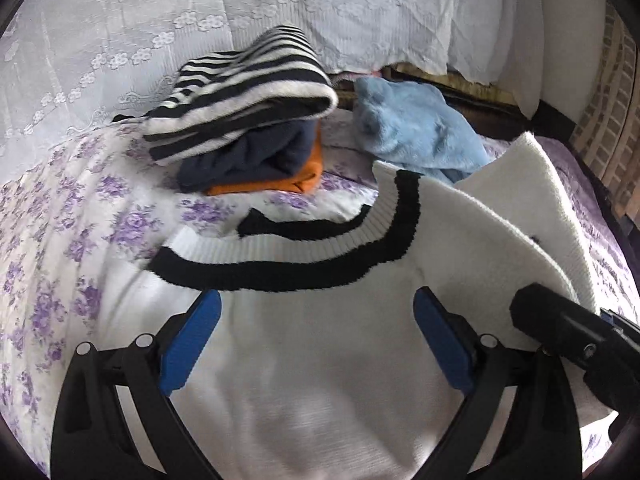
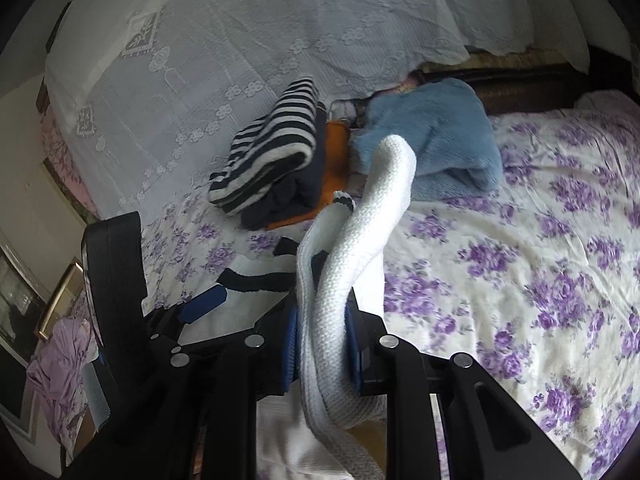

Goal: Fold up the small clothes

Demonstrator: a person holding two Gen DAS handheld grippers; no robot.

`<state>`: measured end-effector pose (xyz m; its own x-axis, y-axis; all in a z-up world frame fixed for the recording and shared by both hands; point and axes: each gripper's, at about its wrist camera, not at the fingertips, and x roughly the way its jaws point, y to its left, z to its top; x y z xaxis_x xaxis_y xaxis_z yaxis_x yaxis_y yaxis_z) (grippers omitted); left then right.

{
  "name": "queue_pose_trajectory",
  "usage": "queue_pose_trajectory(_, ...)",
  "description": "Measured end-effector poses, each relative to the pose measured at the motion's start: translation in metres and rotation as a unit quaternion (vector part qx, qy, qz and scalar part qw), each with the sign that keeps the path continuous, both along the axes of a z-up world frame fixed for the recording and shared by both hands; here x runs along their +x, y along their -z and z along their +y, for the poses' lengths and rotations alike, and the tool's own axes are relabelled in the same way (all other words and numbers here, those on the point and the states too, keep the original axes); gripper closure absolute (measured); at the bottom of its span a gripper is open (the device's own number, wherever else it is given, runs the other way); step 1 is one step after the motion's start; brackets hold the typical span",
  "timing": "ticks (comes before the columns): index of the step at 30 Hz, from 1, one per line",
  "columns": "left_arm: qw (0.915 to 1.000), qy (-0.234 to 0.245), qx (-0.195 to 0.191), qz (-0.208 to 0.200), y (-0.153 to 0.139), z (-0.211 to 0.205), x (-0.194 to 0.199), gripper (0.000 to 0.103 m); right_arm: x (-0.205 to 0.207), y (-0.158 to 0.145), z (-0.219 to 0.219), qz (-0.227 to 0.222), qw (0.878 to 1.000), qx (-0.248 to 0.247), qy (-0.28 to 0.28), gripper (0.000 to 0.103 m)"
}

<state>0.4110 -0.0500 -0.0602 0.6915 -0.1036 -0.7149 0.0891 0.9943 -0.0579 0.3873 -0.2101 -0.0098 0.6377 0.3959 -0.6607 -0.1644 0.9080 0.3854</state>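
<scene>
A white knit sweater [image 1: 320, 340] with black collar bands lies on the floral bedsheet [image 1: 60, 240]. My left gripper [image 1: 316, 312] hovers over its chest, jaws wide open and empty. My right gripper [image 2: 322, 320] is shut on a folded white edge of the sweater [image 2: 360, 248], which rises up between its blue pads [image 2: 354, 344]. The right gripper also shows at the right edge of the left wrist view [image 1: 560, 328], and the left gripper's blue pad shows in the right wrist view [image 2: 204, 304].
A folded stack, striped top [image 1: 240, 92] over navy and orange clothes [image 1: 280, 184], sits behind the sweater. A fluffy light blue garment [image 1: 416, 132] lies to its right. A white lace cover [image 1: 200, 12] rises behind them. Open bedsheet [image 2: 520, 260] stretches to the right.
</scene>
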Motion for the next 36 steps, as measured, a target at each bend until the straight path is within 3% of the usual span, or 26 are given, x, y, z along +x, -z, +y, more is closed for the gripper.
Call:
queue_pose_trajectory(11,0.9989,-0.032,-0.013,-0.033,-0.028,0.051,-0.011,0.01,-0.002,-0.029,0.055,-0.018,0.999,0.0,-0.026,0.08)
queue_pose_trajectory(15,0.9975,-0.047,-0.025,-0.047,-0.036,0.081,-0.018,0.017,-0.002,-0.035,0.084,-0.023,0.999,0.005,-0.042,0.08)
queue_pose_trajectory(18,0.9968,-0.057,-0.038,-0.04,-0.037,0.102,-0.02,0.025,-0.001,-0.036,0.111,-0.022,0.998,0.0,-0.053,0.08)
queue_pose_trajectory(25,0.9945,-0.084,-0.061,-0.01,-0.012,0.151,-0.022,0.026,0.006,-0.012,0.16,0.011,0.996,0.015,-0.082,0.081)
queue_pose_trajectory(30,0.9857,-0.07,-0.139,0.065,0.028,0.172,-0.007,0.023,0.005,0.007,0.161,0.031,0.996,0.019,-0.082,0.078)
queue_pose_trajectory(32,0.978,-0.063,-0.179,0.086,0.035,0.179,-0.004,0.023,-0.007,0.0,0.15,0.012,0.995,0.036,-0.091,0.078)
queue_pose_trajectory(34,0.9722,-0.057,-0.207,0.092,0.034,0.186,-0.005,0.023,-0.024,-0.012,0.138,-0.018,0.995,0.002,-0.098,0.078)
queue_pose_trajectory(36,0.9708,-0.051,-0.219,0.082,0.026,0.19,-0.009,0.019,-0.042,-0.02,0.127,-0.044,0.993,-0.037,-0.106,0.061)
